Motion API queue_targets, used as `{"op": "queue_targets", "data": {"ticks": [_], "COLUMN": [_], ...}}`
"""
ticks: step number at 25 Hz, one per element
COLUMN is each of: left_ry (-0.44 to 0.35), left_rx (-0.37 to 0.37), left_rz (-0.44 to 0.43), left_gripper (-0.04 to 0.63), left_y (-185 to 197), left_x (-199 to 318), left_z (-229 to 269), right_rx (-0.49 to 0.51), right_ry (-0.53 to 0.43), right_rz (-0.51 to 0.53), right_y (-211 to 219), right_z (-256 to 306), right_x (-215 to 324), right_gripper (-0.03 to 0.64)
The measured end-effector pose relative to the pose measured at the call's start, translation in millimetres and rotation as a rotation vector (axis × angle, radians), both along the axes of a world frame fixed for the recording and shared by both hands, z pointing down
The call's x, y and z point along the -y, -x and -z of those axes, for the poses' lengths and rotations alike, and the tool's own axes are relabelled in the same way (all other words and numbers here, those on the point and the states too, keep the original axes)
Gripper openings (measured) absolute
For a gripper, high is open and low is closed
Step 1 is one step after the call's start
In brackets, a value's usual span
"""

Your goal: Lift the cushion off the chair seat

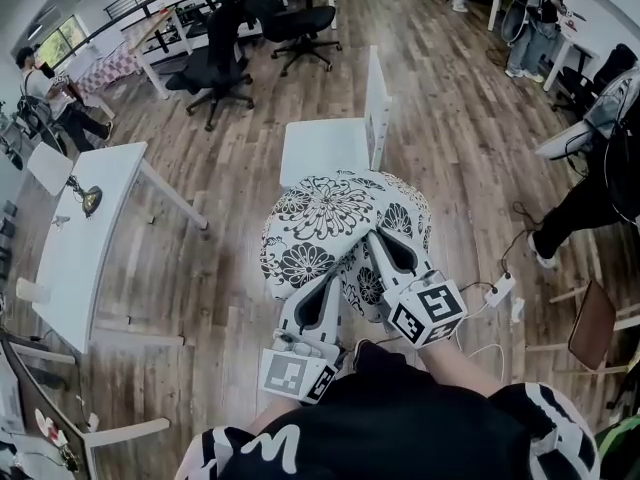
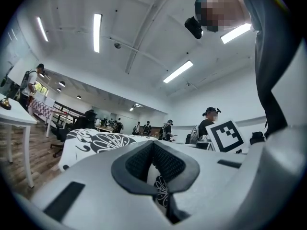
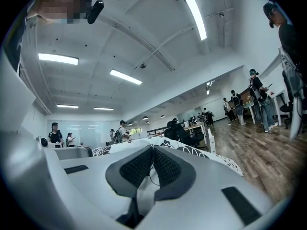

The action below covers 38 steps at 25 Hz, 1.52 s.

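Left tool [image 1: 332, 283] and right tool [image 1: 388, 240] both clamped on black-and-white floral fabric cushion [image 1: 325, 218]; cushion hangs in front of white flat-seated chair [image 1: 325, 150], seemingly clear of seat; lift evenly, level, no twisting.

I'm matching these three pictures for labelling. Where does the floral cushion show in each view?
Head view: cushion at the centre, just below the white chair.
Left gripper view: cushion left of centre beyond the jaws, with a fold nipped between them.
Right gripper view: cushion right of centre, just beyond the jaws.
Shared landmark: black office chairs in the room beyond the cushion.
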State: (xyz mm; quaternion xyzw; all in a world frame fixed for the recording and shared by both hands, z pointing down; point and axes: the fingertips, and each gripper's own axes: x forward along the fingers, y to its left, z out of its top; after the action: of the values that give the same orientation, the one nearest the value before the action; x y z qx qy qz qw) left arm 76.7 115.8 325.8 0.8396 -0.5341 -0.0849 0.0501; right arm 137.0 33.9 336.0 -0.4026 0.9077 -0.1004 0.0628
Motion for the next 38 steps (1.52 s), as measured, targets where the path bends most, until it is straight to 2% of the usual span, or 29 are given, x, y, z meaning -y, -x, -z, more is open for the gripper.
{"op": "queue_targets", "data": {"ticks": [12,20,25,31,38], "left_ry": [0.000,-0.019,-0.019,-0.023,-0.037], "left_rx": [0.001,0.011,-0.006,-0.015,0.002], "left_rz": [-0.020,-0.069,-0.068,-0.076,-0.066], "left_gripper": [0.004,0.005,0.005,0.003,0.005], "left_y": [59.2,72.5,84.2,84.6,80.6], "left_x": [-100.4,-170.7,-210.4,-234.3,-239.3], "left_z": [8.0,16.6,11.9,13.0,21.4], "right_rx": [0.012,0.027,0.039,0.033,0.043], "right_ry": [0.013,0.004,-0.002,-0.004,-0.021], "right_rz": [-0.046,-0.087,-0.100,-0.095,-0.090], "right_y": [46.9,58.4,63.8,66.0,61.2], "right_z": [0.9,8.3,6.5,6.7,17.0], "right_x": [-103.6,-177.2,-218.4,-246.5,-250.5], "right_gripper": [0.031,0.031,0.031,0.031,0.031]}}
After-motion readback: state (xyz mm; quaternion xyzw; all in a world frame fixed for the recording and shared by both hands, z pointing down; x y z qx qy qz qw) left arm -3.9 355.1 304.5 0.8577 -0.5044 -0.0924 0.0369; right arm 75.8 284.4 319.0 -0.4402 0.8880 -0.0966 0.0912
